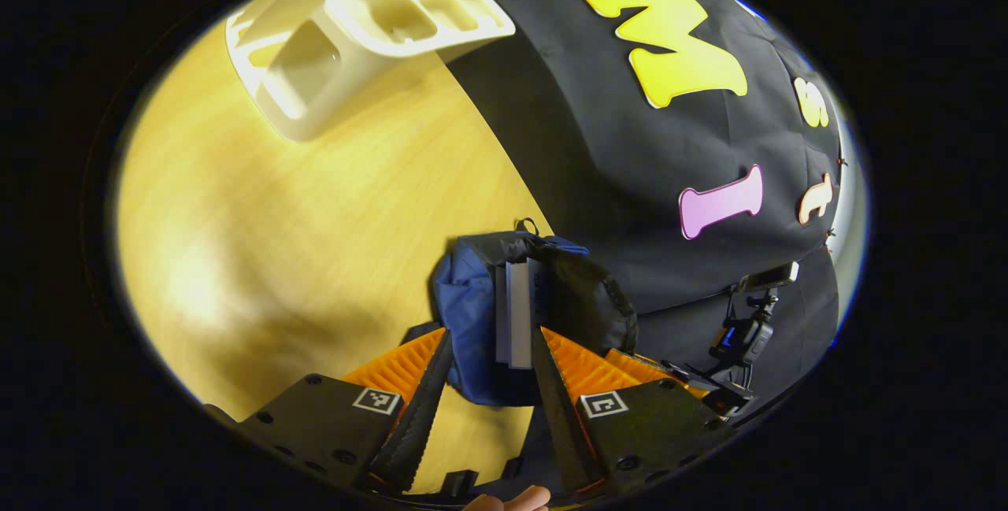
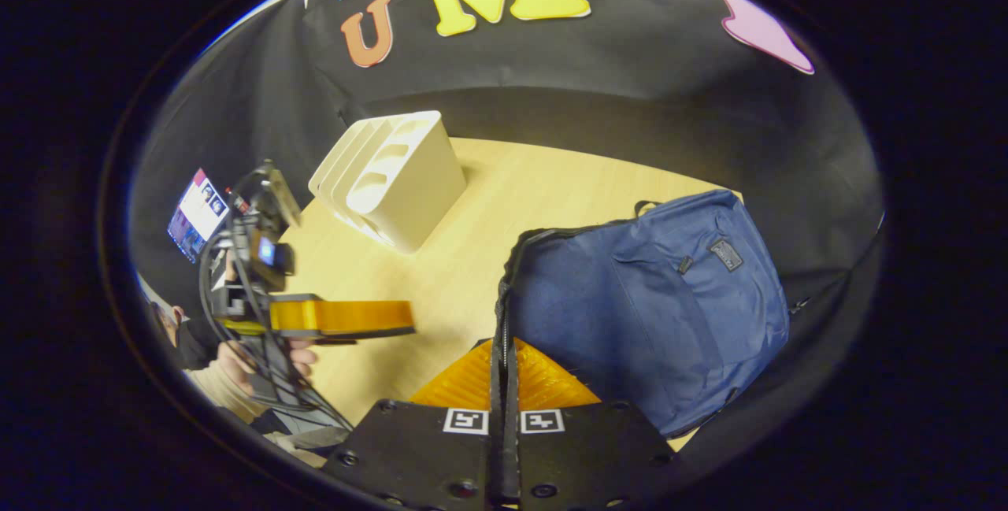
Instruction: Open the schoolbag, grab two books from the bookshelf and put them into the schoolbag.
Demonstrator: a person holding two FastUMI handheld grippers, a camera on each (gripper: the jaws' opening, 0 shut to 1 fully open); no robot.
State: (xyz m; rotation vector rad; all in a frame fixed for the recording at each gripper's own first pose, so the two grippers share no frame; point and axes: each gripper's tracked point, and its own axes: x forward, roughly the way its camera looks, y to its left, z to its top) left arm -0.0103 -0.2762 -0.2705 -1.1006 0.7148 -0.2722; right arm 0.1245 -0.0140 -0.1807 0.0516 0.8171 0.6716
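Right gripper (image 2: 504,385) pinches the schoolbag (image 2: 654,306) rim; left gripper (image 1: 488,385), fingers spread and empty, faces books (image 1: 518,314) inside; a slipped rim could collapse the opening

Pale wooden table (image 2: 472,259), smooth-grained, running up to the black cloth wall. Resting directly on it: a cream plastic bookshelf (image 2: 394,176) with slotted dividers near the far edge, and a blue schoolbag (image 2: 654,306) lying toward the near side, well apart from the bookshelf. Same bookshelf (image 1: 354,46) and schoolbag (image 1: 465,306) seen on the tabletop (image 1: 299,243) from the left gripper view.
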